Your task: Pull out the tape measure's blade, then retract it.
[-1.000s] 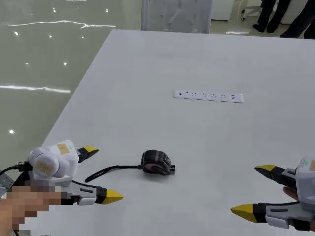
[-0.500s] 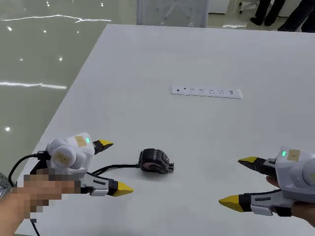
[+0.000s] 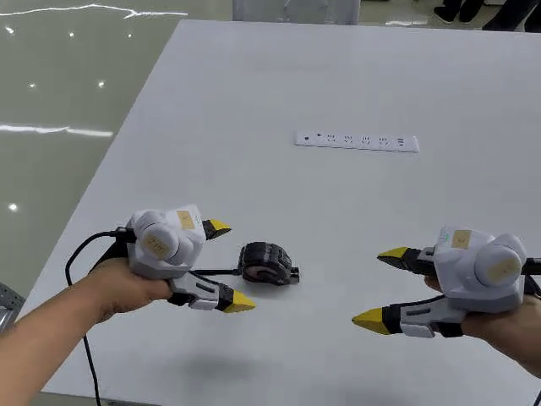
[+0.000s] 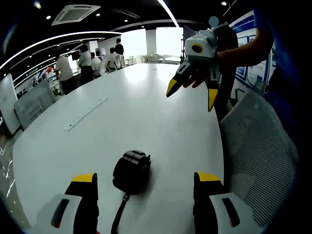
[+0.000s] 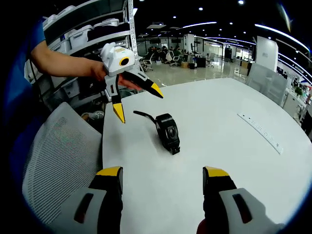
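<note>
A black tape measure (image 3: 267,262) with a black wrist strap lies on the white table (image 3: 321,85). In the left gripper view the tape measure (image 4: 131,170) sits just ahead of the jaws, between their lines. My left gripper (image 3: 224,264) is open, its yellow tips either side of the strap, just left of the case. My right gripper (image 3: 382,288) is open too, well to the right of the tape measure (image 5: 168,131), nothing between its fingers. Each gripper shows in the other's view: right gripper (image 4: 191,90), left gripper (image 5: 136,100).
A white power strip (image 3: 356,141) lies farther back on the table. The table's left edge runs close beside my left hand, with shiny floor (image 3: 59,93) beyond. A mesh chair (image 5: 53,161) stands at the near edge. People stand in the distance (image 4: 83,61).
Both grippers have moved inward toward the tape measure; the left one has closed in around its strap. The tape measure has stayed put. The head camera has tilted a bit.
</note>
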### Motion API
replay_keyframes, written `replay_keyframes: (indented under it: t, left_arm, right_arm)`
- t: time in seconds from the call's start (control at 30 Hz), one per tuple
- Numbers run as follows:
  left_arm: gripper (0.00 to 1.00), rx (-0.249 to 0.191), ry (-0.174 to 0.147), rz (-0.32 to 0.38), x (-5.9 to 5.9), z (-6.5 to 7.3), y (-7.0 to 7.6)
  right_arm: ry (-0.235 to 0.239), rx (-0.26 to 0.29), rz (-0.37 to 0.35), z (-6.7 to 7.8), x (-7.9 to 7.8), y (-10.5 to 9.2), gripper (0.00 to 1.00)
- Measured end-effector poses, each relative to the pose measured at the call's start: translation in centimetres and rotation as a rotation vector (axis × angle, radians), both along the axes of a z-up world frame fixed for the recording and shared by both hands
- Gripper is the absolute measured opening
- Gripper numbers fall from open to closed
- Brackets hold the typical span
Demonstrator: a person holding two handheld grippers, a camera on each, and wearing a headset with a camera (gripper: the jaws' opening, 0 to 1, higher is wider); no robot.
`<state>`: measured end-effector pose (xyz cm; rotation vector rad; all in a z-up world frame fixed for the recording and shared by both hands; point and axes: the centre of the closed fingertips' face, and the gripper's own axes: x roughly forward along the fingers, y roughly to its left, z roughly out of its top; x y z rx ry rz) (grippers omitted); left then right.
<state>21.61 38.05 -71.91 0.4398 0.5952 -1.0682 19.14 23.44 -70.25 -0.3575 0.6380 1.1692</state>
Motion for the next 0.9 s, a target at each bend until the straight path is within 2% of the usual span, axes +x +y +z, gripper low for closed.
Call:
replay_keyframes:
  t: [0.13,0.4,0.57,0.9]
  left_arm:
    - [0.76,0.028,-0.002,-0.039,0.6,-0.7,-0.6]
    - [0.72,0.044,0.016,-0.075,1.5,-2.0,-1.3]
    - [0.69,0.056,0.012,-0.094,2.1,-2.4,-1.7]
    - [0.63,0.090,0.007,-0.131,3.4,-3.6,-2.9]
  right_arm:
    - [-0.002,-0.001,0.029,-0.3,0.3,1.1,0.62]
    - [-0.007,-0.019,0.087,-1.9,1.1,3.1,0.57]
    - [-0.016,-0.043,0.140,-3.1,1.6,4.6,0.55]
    - [-0.033,-0.062,0.195,-5.3,3.3,7.1,0.49]
